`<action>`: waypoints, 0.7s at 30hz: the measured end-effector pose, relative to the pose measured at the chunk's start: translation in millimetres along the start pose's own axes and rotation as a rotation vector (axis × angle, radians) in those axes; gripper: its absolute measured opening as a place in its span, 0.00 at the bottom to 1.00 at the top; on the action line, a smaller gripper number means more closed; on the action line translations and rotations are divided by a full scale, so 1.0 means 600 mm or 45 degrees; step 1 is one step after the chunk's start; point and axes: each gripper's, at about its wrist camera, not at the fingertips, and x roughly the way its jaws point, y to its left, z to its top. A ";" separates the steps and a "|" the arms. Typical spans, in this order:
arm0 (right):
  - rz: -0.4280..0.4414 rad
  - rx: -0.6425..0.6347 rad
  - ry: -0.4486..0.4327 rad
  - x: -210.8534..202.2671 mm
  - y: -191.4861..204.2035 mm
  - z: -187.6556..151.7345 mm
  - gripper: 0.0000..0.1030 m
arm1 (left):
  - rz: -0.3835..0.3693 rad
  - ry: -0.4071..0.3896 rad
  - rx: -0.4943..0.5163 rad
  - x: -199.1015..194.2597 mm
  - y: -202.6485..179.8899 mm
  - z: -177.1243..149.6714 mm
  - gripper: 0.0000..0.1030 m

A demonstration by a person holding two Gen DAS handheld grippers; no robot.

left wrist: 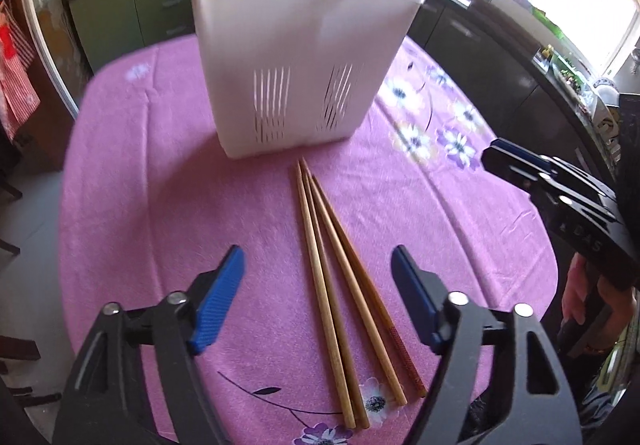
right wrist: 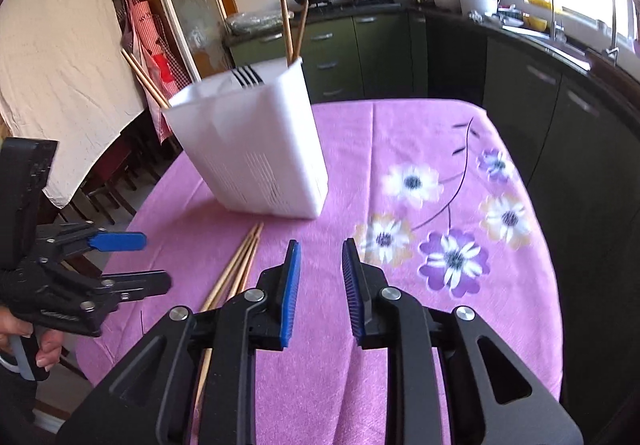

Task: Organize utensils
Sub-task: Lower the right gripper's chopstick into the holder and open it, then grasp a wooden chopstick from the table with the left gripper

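On the pink floral cloth (left wrist: 160, 185), white caddy (left wrist: 296, 65) behind loose chopsticks (left wrist: 340, 285), left hand-held gripper (left wrist: 318, 297) agape, right hand-held gripper (right wrist: 320, 285) slightly parted, both empty.

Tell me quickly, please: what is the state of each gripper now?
Left gripper: open, holding nothing, above the chopsticks on the table.
Right gripper: open with a narrow gap, holding nothing.

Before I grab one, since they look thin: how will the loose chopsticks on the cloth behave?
The chopsticks look like stiff wood, so probably light and unbending. Lying bunched, neighbours may shift when one is pinched. Their slim shafts may roll on the tablecloth.
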 end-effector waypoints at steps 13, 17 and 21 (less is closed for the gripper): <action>0.026 0.030 0.028 0.021 -0.010 0.000 0.22 | 0.039 0.114 -0.050 0.078 0.021 0.014 0.38; 0.043 0.031 0.036 0.023 -0.008 0.000 0.22 | 0.064 0.136 -0.048 0.091 0.019 0.014 0.36; 0.048 0.033 0.039 0.024 -0.008 -0.001 0.23 | 0.058 0.137 -0.045 0.095 0.015 0.015 0.36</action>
